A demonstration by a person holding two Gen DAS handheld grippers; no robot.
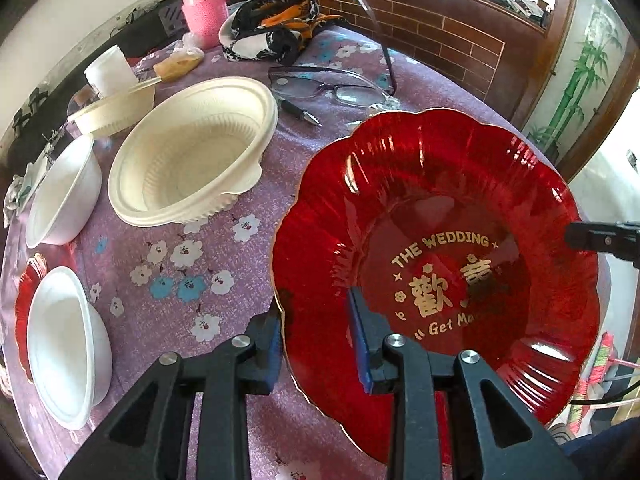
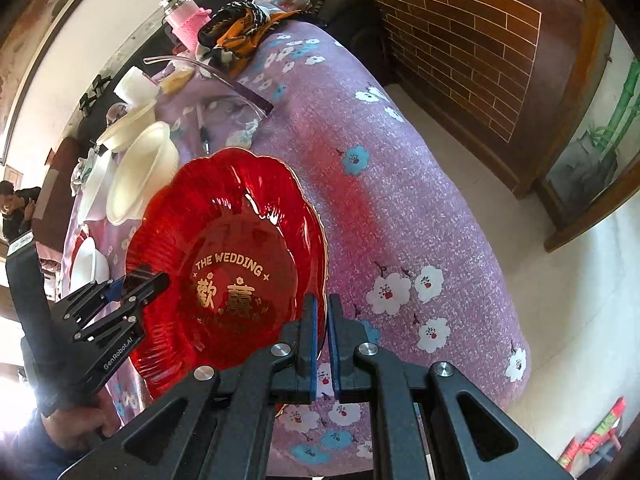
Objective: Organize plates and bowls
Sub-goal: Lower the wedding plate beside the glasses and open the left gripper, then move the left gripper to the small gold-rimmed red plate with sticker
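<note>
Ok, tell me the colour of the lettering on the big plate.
Gold, on the red plate; clearest in the left wrist view.

You've got a glossy, see-through red plate with ribbed flutes and gold lettering. Under it, a soft matt floral cloth. Your gripper fingers are matt black plastic with blue pads and shiny metal pins. Those cream bowls look smooth and dull.

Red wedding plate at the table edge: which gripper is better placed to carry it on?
Right. The right gripper is clamped on the red plate rim; the left gripper straddles the opposite rim with its pads visibly apart, so it likely adds little hold.
</note>
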